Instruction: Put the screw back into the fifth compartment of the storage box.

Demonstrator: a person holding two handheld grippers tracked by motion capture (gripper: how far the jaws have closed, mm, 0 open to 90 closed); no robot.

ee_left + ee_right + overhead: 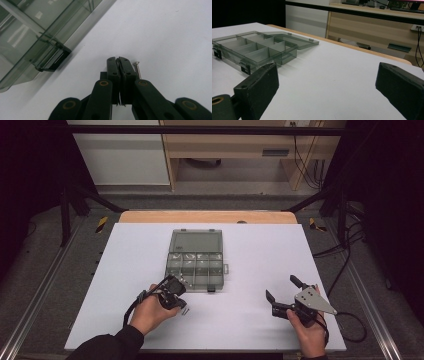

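Item 1: my left gripper (184, 306), held in my left hand (150, 312) near the front of the white table (250, 250). Jaws pressed together, tips down at the table surface just in front of the box. From my left gripper view the pads meet face to face; I cannot tell whether anything is pinched between them.

Item 2: one small silver screw (137, 70), lying flat on the table just beside my left gripper's closed tips, head pointing away from me. It rests along the outside of one jaw, not between the pads.

Item 3: my right gripper (282, 287), held in my right hand (310, 332) at the front right of the table, well apart from the left one. Jaws wide apart, nothing between them; grey three-cornered plate on top.

Item 4: one smoky clear compartment box (195, 266), mid-table, lid (196, 241) folded open and lying flat behind it. Tray split into small compartments by dividers. Dark latches on its front edge; one latch (55, 60) sits near my left gripper's tips.
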